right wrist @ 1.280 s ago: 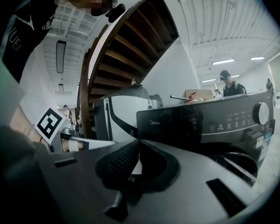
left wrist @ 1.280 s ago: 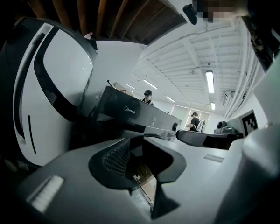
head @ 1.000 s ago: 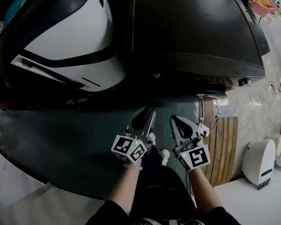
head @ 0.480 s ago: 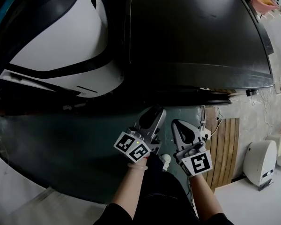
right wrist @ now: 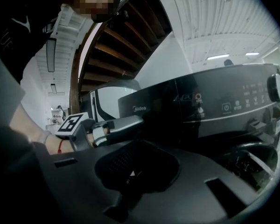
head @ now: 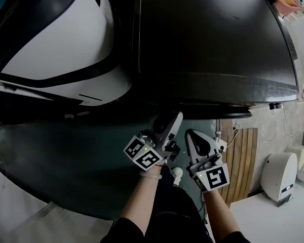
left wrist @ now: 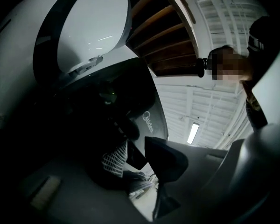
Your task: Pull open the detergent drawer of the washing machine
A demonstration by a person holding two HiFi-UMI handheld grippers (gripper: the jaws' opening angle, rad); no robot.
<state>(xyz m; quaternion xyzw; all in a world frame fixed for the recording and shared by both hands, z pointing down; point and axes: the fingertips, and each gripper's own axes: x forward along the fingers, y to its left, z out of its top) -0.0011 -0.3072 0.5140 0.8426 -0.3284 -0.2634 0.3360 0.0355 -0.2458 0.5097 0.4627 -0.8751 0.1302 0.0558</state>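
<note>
1. Left tool: jaws have just been opening, moderately apart, nothing between. Right tool: closed, empty.
2. Detergent drawer: flush in washing machine front, apparently the logo panel.
3. Grip its edge squarely; pull straight.

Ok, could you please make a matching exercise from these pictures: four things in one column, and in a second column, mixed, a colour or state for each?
Things:
1. washing machine
2. neighbouring machine
3. left gripper
4. right gripper

Colours and states:
A. jaws together
B. white with a dark band
C. dark top
D. jaws apart, nothing between them

Pairs: 1-C, 2-B, 3-D, 4-A.

Note: the left gripper's jaws have just been opening.
</note>
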